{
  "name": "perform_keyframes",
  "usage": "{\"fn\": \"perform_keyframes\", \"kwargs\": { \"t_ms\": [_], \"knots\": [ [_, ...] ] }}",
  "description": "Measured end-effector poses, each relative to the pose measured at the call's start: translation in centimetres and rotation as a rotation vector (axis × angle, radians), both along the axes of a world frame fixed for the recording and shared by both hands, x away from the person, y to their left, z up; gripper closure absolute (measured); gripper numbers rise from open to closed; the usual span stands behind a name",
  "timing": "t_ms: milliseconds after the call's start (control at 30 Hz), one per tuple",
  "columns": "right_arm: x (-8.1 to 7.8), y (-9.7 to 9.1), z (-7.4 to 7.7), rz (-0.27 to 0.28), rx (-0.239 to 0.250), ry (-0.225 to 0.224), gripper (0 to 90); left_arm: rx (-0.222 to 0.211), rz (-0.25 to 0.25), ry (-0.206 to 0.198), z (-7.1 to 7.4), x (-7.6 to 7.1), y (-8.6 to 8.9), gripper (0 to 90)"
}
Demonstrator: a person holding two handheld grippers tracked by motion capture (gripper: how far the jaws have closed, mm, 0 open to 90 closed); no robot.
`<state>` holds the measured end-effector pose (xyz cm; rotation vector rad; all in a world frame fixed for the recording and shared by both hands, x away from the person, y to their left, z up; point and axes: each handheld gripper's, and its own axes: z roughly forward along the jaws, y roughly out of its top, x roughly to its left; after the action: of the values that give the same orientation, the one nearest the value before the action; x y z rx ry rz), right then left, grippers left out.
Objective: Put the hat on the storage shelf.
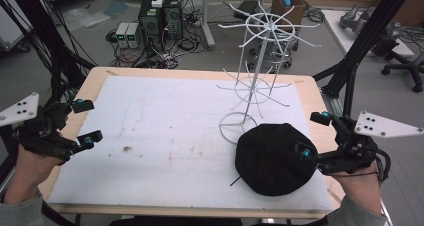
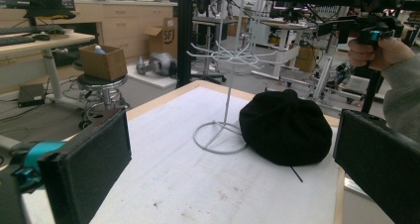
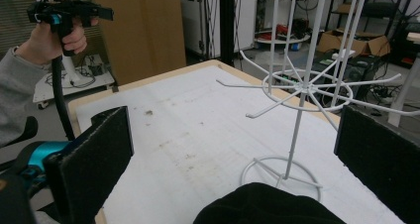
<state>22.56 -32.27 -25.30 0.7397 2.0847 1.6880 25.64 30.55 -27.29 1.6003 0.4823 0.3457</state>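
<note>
Both grippers are spread wide, nothing in them. Right gripper (image 1: 316,137) hovers right at the black hat's (image 1: 272,158) edge, probably lining up a grab. That hat lies flat on the white mat (image 1: 165,136), touching the wire rack's (image 1: 255,61) base ring. Left gripper (image 1: 86,122) waits well apart.
</note>
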Motion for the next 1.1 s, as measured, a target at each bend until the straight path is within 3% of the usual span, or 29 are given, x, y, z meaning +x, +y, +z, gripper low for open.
{"fn": "perform_keyframes", "kwargs": {
  "t_ms": [567, 600, 733, 867, 1100],
  "knots": [
    [0.1, 0.6, 0.2, 0.018, -0.015, -0.008, 0.7, 0.001, 0.001, 0.028, -0.6, 0.2, -0.2, 1.7],
    [0.2, 0.9, -0.3, 0.027, -0.041, -0.018, 0.7, 0.005, 0.001, 0.029, -0.6, 0.2, -0.2, 1.7],
    [0.7, 1.4, -1.8, 0.038, -0.105, 0.018, 0.7, 0.005, 0.009, 0.031, -0.7, 0.1, -0.4, 1.7],
    [1.3, 1.6, -3.4, 0.066, -0.113, 0.043, 0.7, 0.011, 0.015, 0.022, -0.6, 0.0, -0.3, 1.7],
    [1.7, 1.6, -4.8, 0.063, -0.125, 0.039, 0.7, 0.000, 0.022, 0.024, -0.6, 0.2, 0.1, 1.7]
  ]
}}
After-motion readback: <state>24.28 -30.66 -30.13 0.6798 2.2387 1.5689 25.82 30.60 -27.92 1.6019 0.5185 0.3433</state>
